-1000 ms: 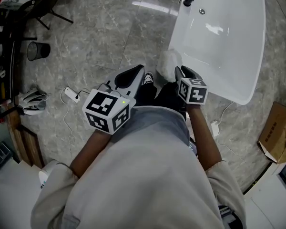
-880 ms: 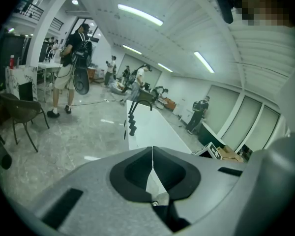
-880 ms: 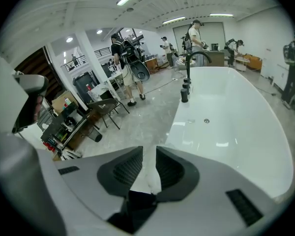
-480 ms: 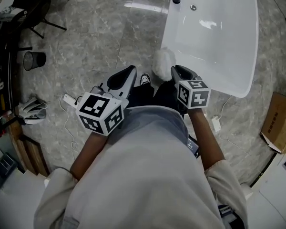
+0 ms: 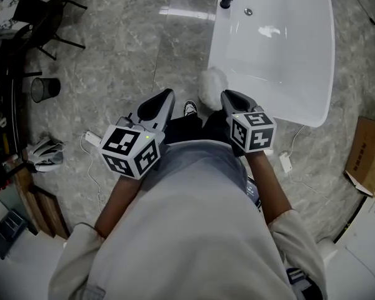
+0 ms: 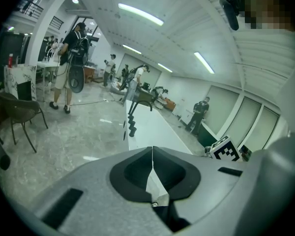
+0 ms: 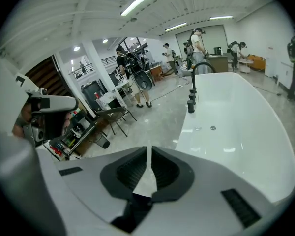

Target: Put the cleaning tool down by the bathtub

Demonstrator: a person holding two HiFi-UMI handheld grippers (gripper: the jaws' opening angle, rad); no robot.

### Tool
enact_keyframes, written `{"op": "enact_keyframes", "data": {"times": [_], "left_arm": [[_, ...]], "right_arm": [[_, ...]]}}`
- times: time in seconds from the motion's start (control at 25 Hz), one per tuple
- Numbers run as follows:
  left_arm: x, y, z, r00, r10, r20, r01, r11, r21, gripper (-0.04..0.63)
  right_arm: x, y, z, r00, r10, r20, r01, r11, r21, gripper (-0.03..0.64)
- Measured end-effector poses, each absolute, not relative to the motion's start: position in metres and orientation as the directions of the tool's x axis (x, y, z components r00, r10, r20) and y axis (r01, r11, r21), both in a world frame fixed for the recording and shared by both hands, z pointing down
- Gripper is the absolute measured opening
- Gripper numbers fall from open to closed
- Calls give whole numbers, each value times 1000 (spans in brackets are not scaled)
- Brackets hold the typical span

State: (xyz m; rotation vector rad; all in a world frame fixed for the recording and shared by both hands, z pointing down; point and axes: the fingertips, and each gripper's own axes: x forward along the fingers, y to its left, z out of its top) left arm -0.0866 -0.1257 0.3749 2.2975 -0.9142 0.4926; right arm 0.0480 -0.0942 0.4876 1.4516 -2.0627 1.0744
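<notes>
The right gripper (image 5: 229,96), whose jaws have just been closing with nothing between them, hangs just beside the smooth white bathtub's (image 5: 287,67) near rounded corner. The left gripper (image 5: 165,95) is clenched and empty, farther from the tub. The fluffy white cleaning tool (image 5: 212,84) lies released on the floor by the tub's outer edge. Glossy grey marbled floor (image 5: 125,49) spreads open left of the tub.

A fluffy white cleaning tool (image 5: 213,85) lies on the floor (image 5: 125,55) beside the bathtub (image 5: 281,67).
</notes>
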Motion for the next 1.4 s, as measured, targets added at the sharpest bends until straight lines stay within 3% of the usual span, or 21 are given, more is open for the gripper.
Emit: {"op": "enact_keyframes", "data": {"times": [1.4], "left_arm": [[-60, -133, 352, 745, -491, 451, -659, -645, 387, 9]], "right_arm": [[80, -90, 353, -262, -826, 499, -961, 178, -211, 11]]}}
